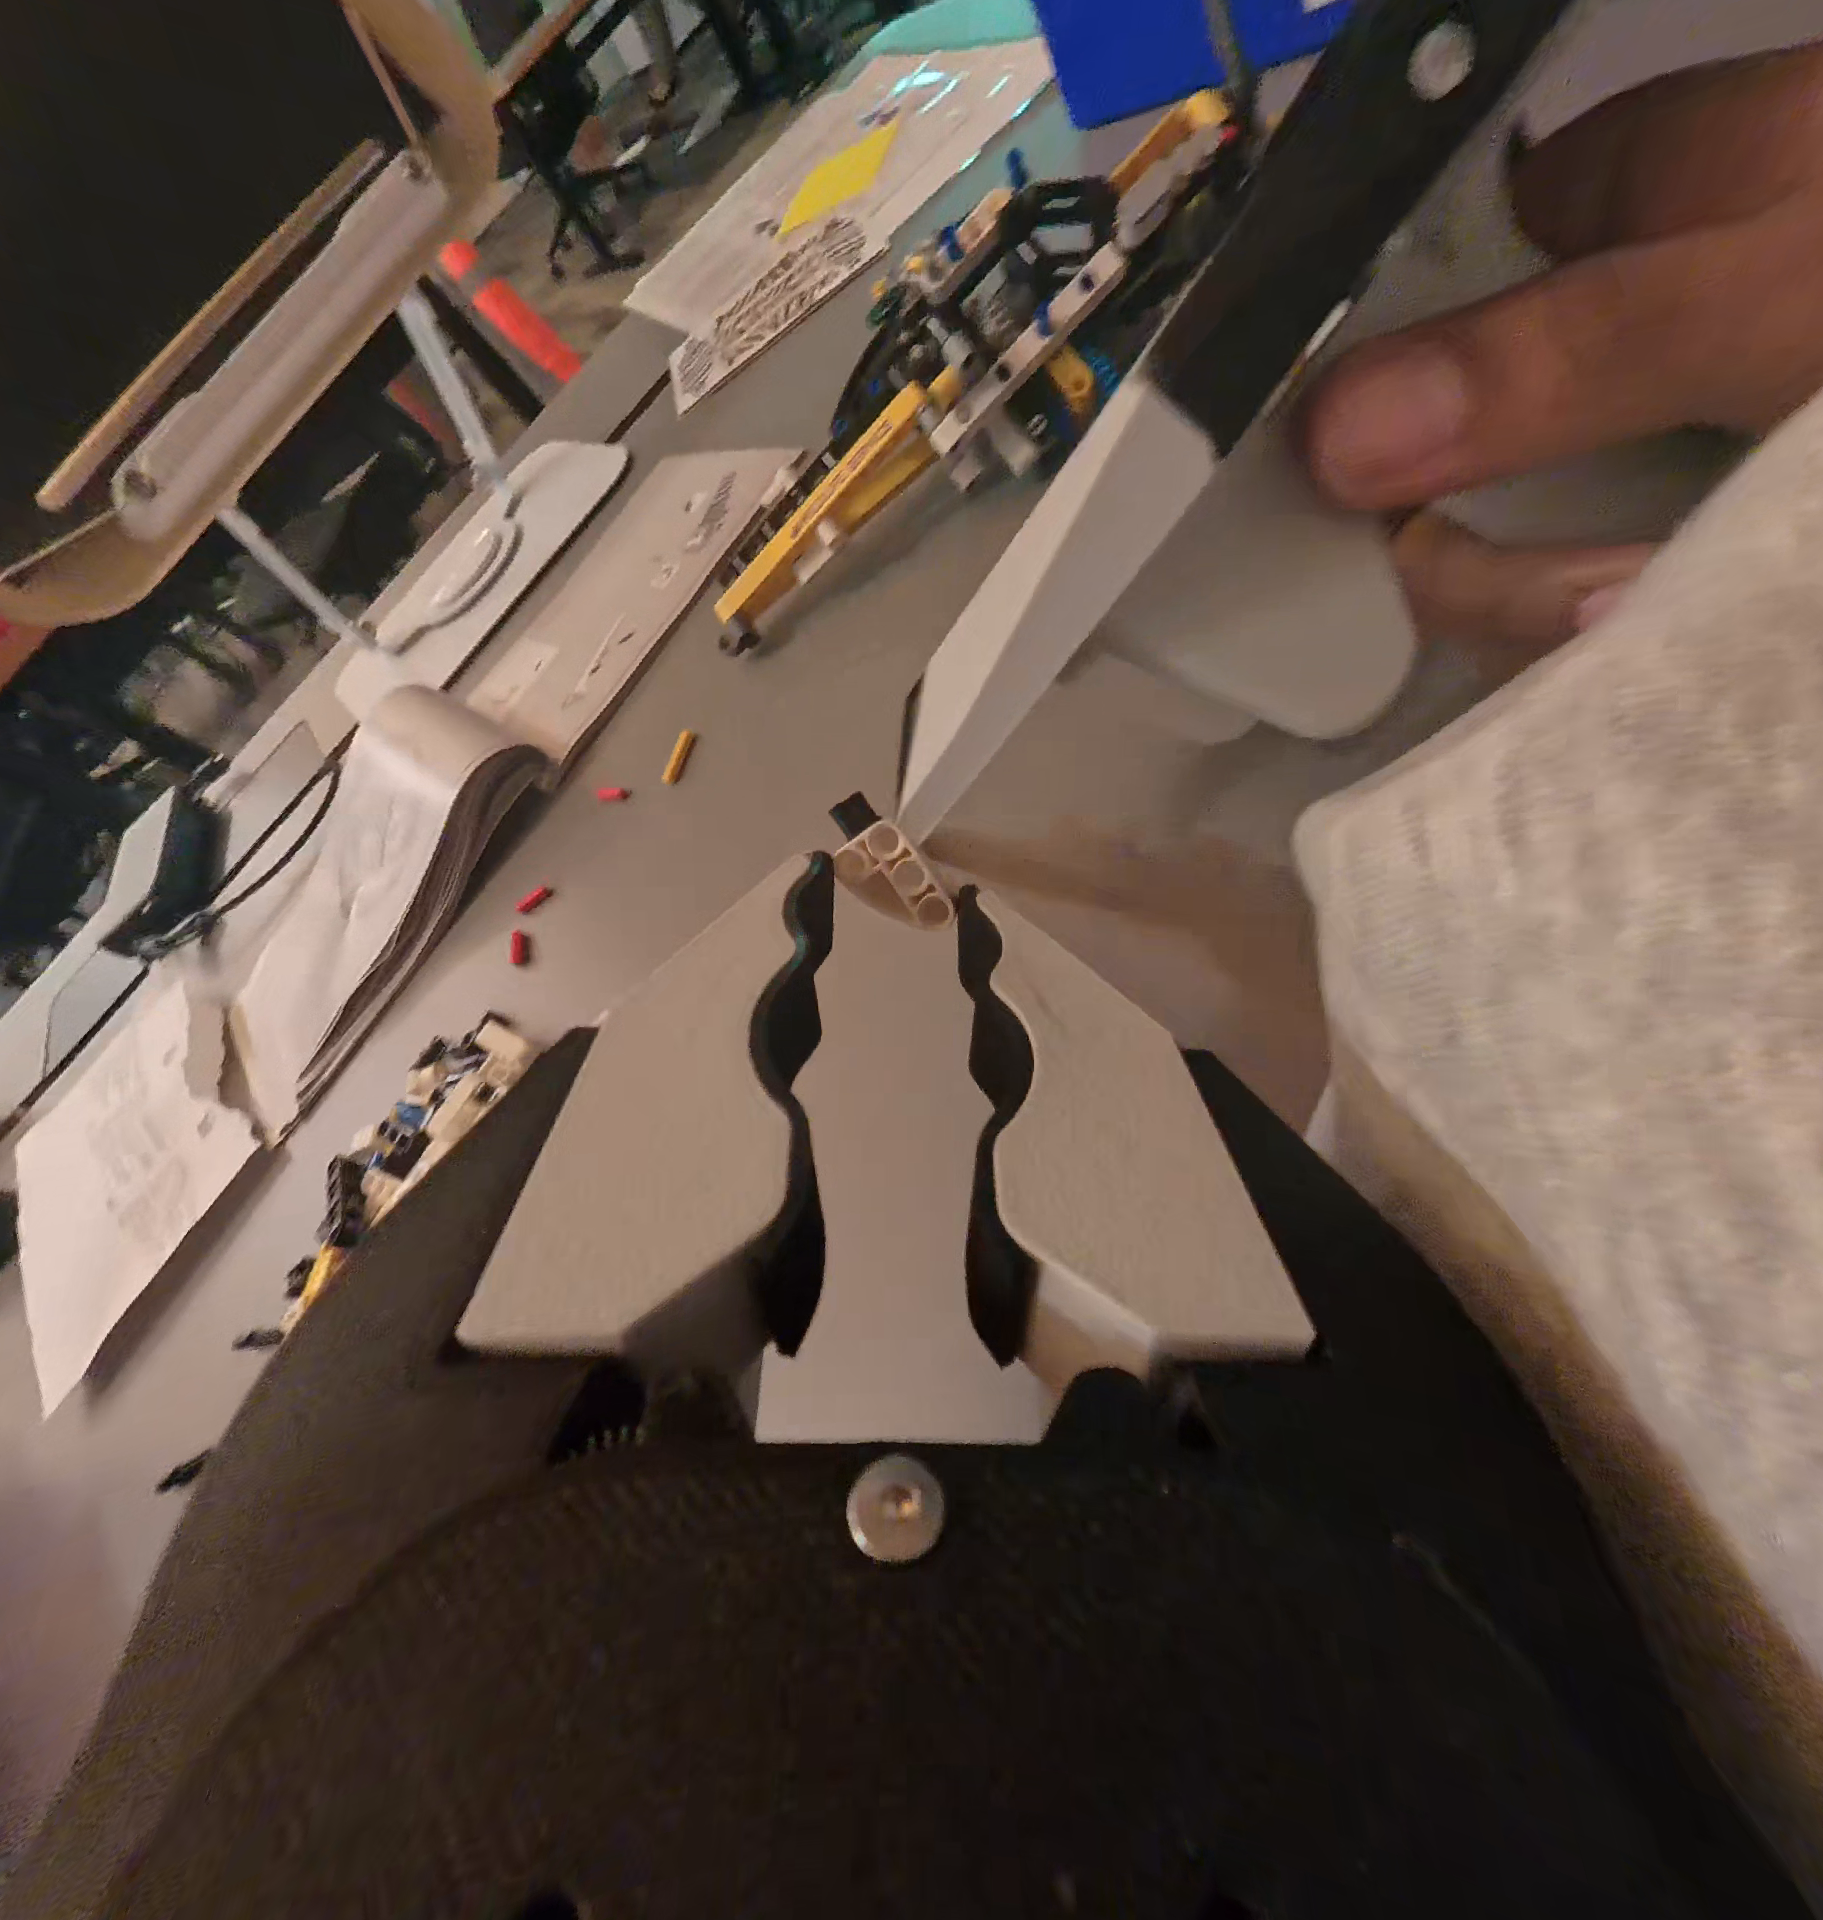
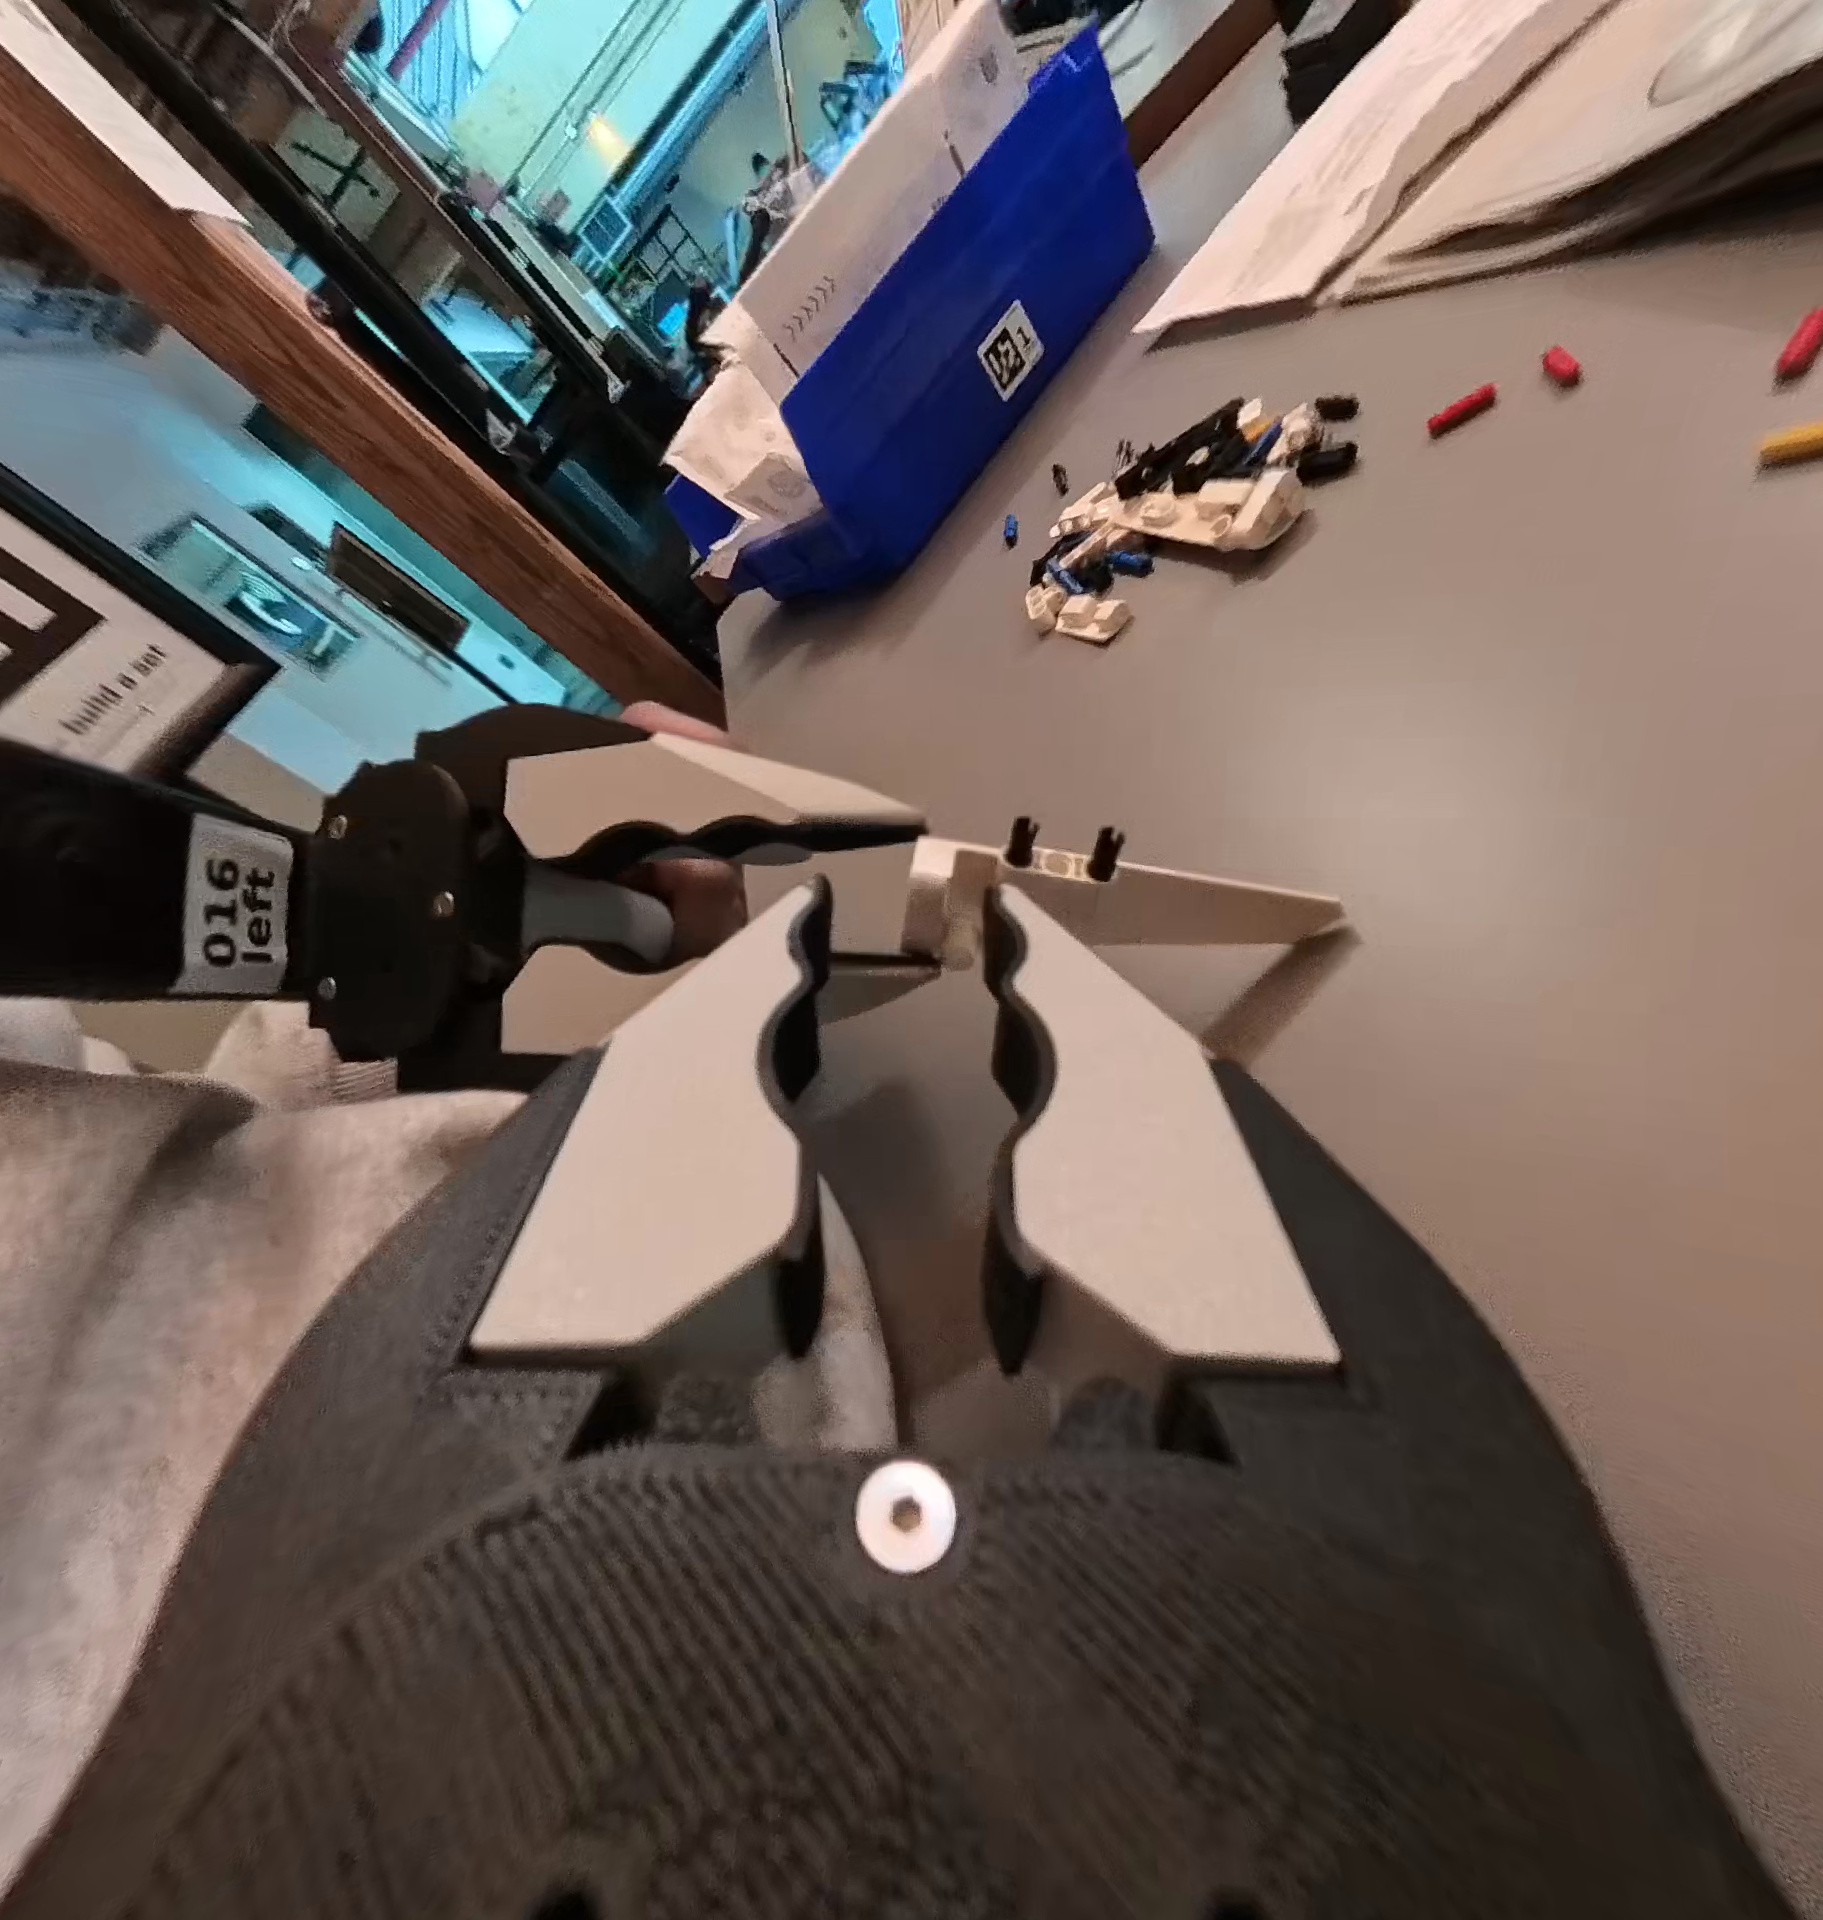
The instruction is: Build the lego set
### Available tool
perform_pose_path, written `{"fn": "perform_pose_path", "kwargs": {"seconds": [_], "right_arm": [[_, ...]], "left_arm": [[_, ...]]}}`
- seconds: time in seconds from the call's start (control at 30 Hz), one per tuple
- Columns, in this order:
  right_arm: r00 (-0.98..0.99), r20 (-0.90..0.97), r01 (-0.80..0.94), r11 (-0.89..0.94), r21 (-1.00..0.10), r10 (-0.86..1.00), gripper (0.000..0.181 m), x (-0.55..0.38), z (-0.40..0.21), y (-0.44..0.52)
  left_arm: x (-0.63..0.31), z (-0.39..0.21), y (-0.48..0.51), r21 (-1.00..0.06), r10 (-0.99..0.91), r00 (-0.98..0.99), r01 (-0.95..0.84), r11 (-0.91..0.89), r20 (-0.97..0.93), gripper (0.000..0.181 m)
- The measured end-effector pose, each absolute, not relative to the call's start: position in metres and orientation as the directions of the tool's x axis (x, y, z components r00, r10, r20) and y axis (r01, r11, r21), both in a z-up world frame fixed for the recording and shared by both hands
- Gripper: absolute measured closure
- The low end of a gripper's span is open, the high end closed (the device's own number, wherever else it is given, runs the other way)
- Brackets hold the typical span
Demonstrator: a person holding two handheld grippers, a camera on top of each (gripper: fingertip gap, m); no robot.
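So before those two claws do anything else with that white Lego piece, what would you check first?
1. White piece spans the left claw tips: ok.
2. Right claw firmly gripping the same piece: cannot tell, a gap shows on one side.
3. Two black pins standing in the piece: ok.
4. Loose parts pile away from both claws: ok.
5. Instruction book lying open: ok.

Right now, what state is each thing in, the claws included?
left claw: shut on white beam
right claw: open, at the white beam's end
black pins: plugged into white beam
instruction booklet: open
yellow model: partly built
loose pieces: piled, unused
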State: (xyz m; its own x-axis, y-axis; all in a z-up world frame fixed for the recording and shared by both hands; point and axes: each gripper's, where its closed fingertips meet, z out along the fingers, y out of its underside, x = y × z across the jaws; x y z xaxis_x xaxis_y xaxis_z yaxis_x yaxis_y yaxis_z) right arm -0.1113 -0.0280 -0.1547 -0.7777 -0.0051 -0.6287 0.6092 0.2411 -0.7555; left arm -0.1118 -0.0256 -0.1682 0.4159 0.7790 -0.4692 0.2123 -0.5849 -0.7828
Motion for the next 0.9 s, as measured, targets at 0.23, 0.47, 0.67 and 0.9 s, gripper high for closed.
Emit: {"fn": "perform_pose_path", "kwargs": {"seconds": [0.23, 0.47, 0.67, 0.9], "right_arm": [[-0.728, -0.685, 0.667, 0.244, -0.704, 0.012, 0.175, -0.115, -0.159, -0.024], [-0.792, -0.602, 0.599, 0.061, -0.799, -0.1, 0.175, -0.119, -0.124, -0.018], [-0.837, -0.48, 0.523, -0.127, -0.843, -0.261, 0.177, -0.106, -0.088, -0.01], [-0.73, -0.593, 0.632, -0.004, -0.775, -0.339, 0.174, -0.096, -0.098, -0.016]], "left_arm": [[-0.116, -0.165, -0.01, -0.789, 0.76, 0.446, 0.168, -0.59, -0.473, 0.159], [-0.115, -0.159, -0.012, -0.89, 0.887, 0.412, 0.456, -0.003, 0.208, 0.139], [-0.106, -0.121, -0.005, -0.552, 0.346, 0.43, 0.629, 0.547, 0.834, 0.123], [-0.108, -0.105, -0.013, -0.371, 0.099, 0.411, 0.662, 0.651, 0.906, 0.153]]}}
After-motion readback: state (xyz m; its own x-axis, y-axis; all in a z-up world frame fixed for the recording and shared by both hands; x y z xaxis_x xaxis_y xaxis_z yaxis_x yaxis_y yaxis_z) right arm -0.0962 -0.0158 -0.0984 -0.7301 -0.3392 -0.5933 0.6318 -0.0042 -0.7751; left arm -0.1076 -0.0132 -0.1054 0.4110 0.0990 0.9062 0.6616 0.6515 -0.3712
